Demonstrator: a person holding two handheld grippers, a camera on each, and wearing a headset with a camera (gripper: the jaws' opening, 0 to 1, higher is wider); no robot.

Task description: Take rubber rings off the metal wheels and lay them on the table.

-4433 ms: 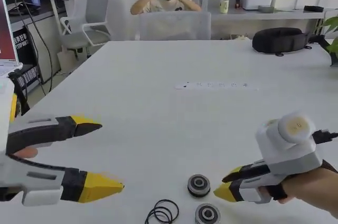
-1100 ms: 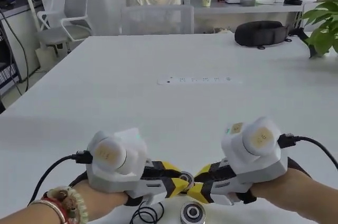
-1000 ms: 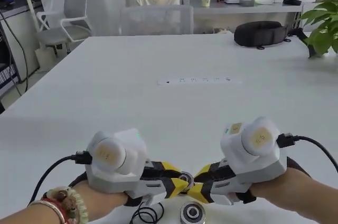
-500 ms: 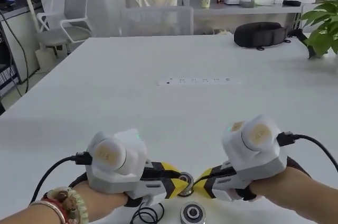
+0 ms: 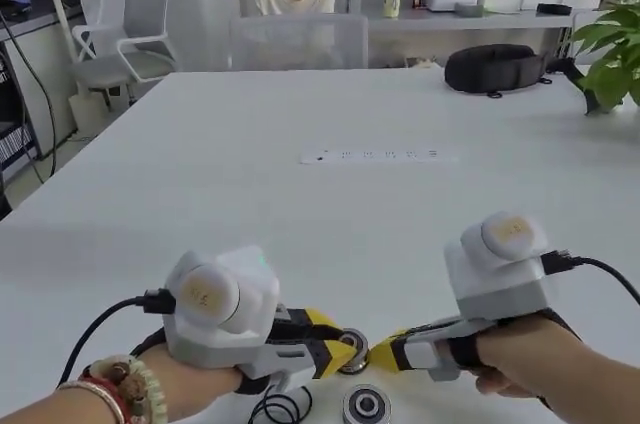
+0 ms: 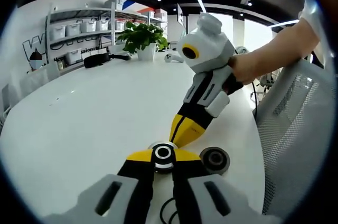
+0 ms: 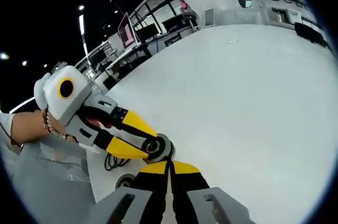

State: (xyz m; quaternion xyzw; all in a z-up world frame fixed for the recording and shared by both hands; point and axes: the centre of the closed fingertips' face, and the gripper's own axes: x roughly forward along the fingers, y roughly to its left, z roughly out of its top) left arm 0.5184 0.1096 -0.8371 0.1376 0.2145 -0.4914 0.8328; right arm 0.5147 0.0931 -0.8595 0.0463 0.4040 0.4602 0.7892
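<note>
Left claw (image 5: 345, 348) low, pointing right, clamps metal wheel (image 6: 162, 153); right claw (image 7: 169, 167) closed, pointing left, tip beside wheel.

The left gripper (image 5: 350, 350) and right gripper (image 5: 386, 349) have yellow-tipped fingers (image 6: 138, 156), black behind, and white bodies. Between the left fingers is a silver wheel (image 6: 162, 154), dark around its hub. Near them, black rings (image 5: 280, 407) lie on the white tabletop (image 5: 300, 214).

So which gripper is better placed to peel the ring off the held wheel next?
Probably right. The left gripper is shut on the wheel, so it is occupied; the right gripper, tips shut, sits just beside that wheel, apparently free.
</note>
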